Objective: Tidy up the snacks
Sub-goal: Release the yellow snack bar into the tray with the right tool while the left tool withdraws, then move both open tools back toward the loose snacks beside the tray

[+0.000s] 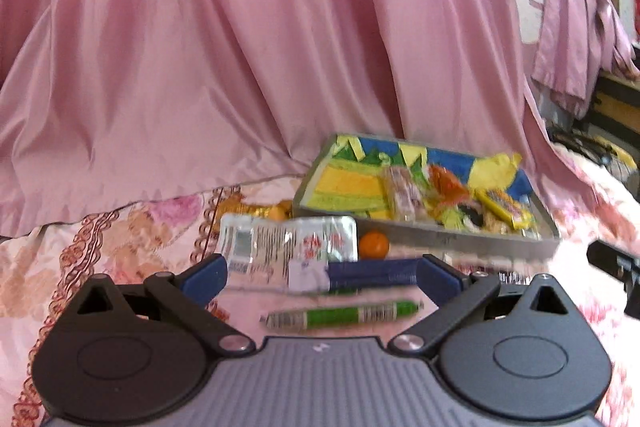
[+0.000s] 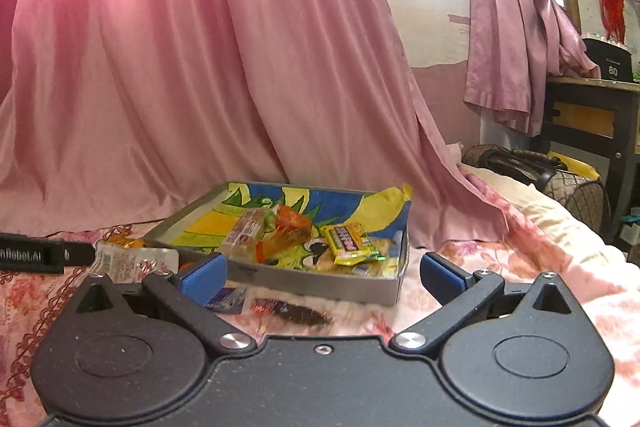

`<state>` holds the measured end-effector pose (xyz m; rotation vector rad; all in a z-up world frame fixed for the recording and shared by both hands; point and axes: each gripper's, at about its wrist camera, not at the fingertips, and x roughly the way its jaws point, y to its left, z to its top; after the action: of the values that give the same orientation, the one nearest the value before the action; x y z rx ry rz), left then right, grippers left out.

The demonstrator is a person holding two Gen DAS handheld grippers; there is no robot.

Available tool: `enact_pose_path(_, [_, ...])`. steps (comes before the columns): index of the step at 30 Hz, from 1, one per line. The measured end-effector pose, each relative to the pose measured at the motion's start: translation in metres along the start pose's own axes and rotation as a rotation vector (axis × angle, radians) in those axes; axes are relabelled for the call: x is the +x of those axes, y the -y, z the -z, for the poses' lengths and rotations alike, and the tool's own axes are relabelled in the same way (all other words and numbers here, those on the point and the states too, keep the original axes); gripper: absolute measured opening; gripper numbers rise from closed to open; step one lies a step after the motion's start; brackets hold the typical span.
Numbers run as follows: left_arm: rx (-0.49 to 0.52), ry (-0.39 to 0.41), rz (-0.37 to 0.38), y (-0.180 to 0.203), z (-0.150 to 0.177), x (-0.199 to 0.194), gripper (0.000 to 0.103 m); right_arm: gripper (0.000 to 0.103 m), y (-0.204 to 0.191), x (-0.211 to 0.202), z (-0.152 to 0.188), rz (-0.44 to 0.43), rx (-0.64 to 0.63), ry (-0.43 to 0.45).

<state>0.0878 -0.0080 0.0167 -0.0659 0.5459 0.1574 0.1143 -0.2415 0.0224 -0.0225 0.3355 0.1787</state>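
Both claws stand wide apart and empty: your left gripper hangs over the loose snacks on the flowered bedspread, your right gripper faces the near wall of the tray. The tray sits on the bed against the pink curtain, already holding several wrapped pieces, a yellow packet among them. Still outside it: a green sausage stick right under your left claw, a clear flat packet beyond it, a small orange touching the tray's outer wall, and a dark wrapped bar in front of your right claw. The stick likely handles light and fairly firm with a slick skin; take it across its middle, not the crimped ends. The flat packet looks thin, floppy and crinkly; pinch one edge. The orange will roll, so close across its widest part gently. The bedspread is soft and will give under pressure.
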Motion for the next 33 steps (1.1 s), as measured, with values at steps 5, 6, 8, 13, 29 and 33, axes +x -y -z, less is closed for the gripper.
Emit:
enact_pose_path(5, [0.051,-0.013,0.010,-0.005,0.018,-0.018,0.103,0.102,-0.012,-0.022,0.009,0.008,0.020,-0.004])
enact_pose_path(6, [0.059,-0.019,0.010,-0.006,0.020,-0.021,0.103,0.102,-0.014,-0.027,0.011,0.010,0.021,-0.006])
enact_pose_path(8, [0.070,-0.040,0.004,-0.011,0.026,-0.024,0.103,0.102,-0.018,-0.034,0.015,0.013,0.022,-0.014])
enact_pose_path(13, [0.079,-0.080,0.002,-0.023,0.040,-0.032,0.103,0.102,-0.027,-0.049,0.025,0.025,0.027,-0.041])
enact_pose_path(29, [0.036,-0.088,-0.003,-0.051,0.047,-0.046,0.103,0.102,-0.062,-0.066,0.044,-0.012,-0.018,-0.133])
enact_pose_path(33, [-0.006,-0.092,-0.031,-0.059,0.045,-0.044,0.103,0.102,-0.069,-0.066,0.045,-0.044,-0.037,-0.134])
